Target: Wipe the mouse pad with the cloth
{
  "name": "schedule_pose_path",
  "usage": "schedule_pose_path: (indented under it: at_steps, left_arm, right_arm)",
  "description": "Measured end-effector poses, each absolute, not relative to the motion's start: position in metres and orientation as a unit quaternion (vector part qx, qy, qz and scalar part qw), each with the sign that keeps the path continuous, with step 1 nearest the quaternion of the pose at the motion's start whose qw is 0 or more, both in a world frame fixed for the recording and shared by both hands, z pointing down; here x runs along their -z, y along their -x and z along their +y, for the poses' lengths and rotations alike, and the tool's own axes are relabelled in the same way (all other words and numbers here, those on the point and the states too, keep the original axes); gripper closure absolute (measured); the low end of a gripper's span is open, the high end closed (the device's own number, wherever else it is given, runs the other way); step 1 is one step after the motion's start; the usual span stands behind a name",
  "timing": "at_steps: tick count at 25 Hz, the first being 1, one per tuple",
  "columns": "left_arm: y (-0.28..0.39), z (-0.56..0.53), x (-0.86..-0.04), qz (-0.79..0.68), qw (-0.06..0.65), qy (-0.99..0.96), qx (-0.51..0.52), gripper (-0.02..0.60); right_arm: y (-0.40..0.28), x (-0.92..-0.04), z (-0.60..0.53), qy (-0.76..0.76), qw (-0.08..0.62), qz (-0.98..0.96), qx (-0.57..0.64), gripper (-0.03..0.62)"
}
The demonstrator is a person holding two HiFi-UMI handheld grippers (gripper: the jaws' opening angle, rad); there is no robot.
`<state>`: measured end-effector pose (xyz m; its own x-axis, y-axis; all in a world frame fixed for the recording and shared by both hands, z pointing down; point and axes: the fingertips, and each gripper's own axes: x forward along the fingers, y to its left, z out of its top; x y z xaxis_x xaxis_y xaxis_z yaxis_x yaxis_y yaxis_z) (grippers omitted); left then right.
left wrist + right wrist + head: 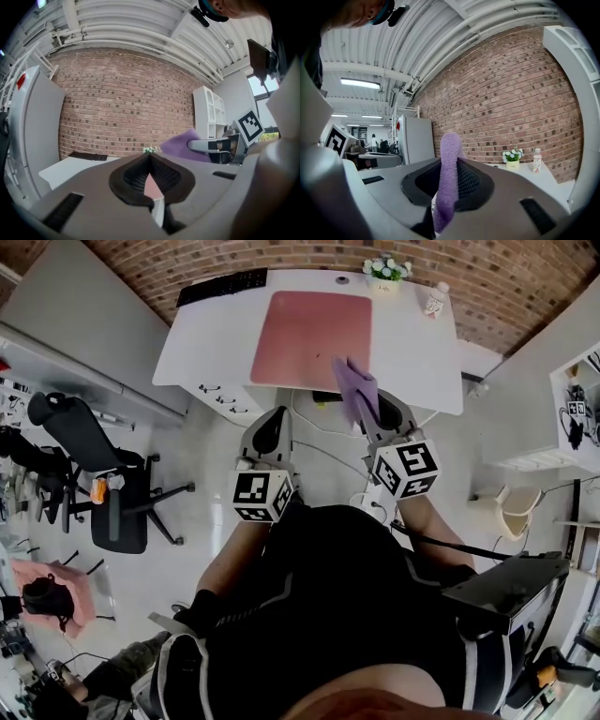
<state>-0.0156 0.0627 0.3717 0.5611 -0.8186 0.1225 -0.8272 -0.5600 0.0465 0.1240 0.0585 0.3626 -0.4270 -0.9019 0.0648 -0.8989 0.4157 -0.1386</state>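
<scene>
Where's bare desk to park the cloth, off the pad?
Bare desk left of the mouse pad, this side of the keyboard. Another bare strip lies right of the pad, this side of the bottle. The back edge is crowded: keyboard, flowers, bottle.

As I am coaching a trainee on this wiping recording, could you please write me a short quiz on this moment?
1. Multiple choice: what do the right gripper's fingers hold? A) a purple cloth B) a sponge C) nothing
2. True or false: the left gripper also grips the cloth.
3. Fill in: the mouse pad on the white desk is ____ in colour.

Key: 1 A. 2 False: its fingers are shut with nothing between them. 3 pink.
</scene>
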Motion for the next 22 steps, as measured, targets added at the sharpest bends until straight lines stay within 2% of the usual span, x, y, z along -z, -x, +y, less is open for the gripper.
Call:
schedule_pose_path:
  at_steps: [22]
  left_arm:
    - [0.117,-0.085,-0.376,-0.448,0.067,-0.891,-0.044,0.578]
  right_arm:
    - [-0.019,-0.372,-0.077,0.552,-0.013,0.827,0.101,0.535]
